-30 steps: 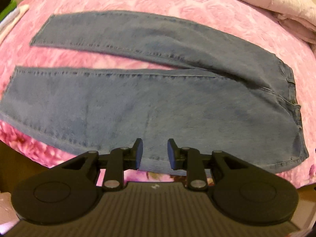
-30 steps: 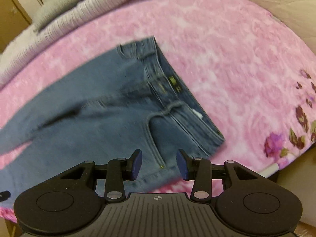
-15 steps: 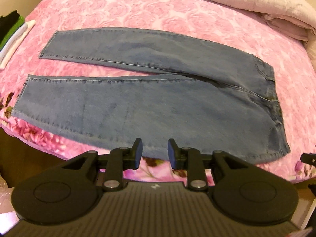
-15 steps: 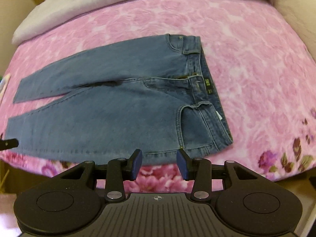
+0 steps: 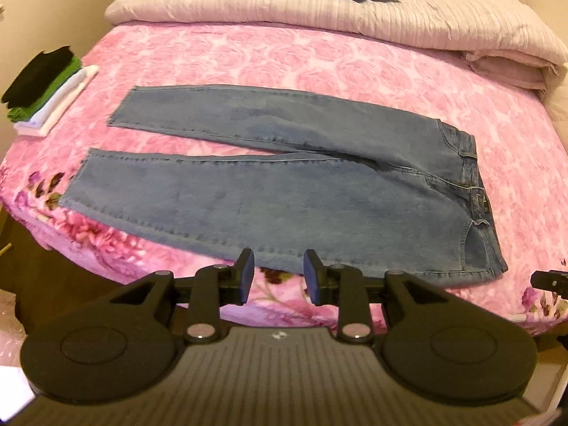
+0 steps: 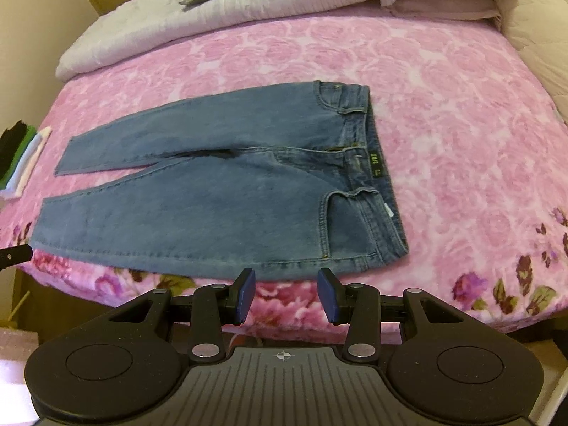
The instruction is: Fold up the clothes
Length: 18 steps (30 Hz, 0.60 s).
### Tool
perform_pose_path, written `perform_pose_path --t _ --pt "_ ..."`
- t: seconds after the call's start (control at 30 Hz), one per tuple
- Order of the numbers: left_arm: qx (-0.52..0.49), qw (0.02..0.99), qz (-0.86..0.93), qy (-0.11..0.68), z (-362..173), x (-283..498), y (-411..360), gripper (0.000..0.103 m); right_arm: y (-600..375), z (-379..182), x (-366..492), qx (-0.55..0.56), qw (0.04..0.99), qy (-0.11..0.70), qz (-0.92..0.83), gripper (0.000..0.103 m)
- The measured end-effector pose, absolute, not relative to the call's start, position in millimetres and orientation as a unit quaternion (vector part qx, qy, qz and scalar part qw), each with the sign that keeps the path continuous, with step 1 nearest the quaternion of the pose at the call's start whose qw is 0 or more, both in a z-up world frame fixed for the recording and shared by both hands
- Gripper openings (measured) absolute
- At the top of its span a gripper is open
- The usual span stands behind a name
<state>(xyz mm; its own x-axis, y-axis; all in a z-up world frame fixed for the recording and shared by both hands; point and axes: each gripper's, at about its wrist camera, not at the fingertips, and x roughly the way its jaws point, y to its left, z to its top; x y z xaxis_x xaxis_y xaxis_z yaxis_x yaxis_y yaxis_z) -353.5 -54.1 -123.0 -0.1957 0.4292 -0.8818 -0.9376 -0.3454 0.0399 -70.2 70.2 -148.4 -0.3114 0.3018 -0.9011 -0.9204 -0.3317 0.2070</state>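
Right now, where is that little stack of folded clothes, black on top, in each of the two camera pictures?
Left wrist view: the stack of folded clothes sits at the upper left, on the pink blanket's edge, beyond the jeans' leg ends.
Right wrist view: the same stack sits at the far left edge, partly cut off.
Shared landmark: the jeans, spread flat in the middle of both.

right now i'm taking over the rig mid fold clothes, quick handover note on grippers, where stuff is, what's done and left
Left gripper: empty, jaws opening, off the near edge of the bed.
Right gripper: open, empty, also off the near edge.
Jeans: spread flat on the pink blanket, legs apart toward the left, waistband to the right, nearer leg along the bed's near edge.
Done: jeans laid out; a stack of folded clothes sits at the bed's far left.
Left: no fold made in the jeans yet.
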Motion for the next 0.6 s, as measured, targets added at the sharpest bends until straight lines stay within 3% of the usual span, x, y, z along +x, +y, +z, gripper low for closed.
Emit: perform_pose_path --t 0.6 --pt "-0.418 0.461 0.719 0.309 -126.1 -349.9 -115.3 0.028 22.2 -156.8 -80.9 -0.419 0.396 0.378 0.725 0.043"
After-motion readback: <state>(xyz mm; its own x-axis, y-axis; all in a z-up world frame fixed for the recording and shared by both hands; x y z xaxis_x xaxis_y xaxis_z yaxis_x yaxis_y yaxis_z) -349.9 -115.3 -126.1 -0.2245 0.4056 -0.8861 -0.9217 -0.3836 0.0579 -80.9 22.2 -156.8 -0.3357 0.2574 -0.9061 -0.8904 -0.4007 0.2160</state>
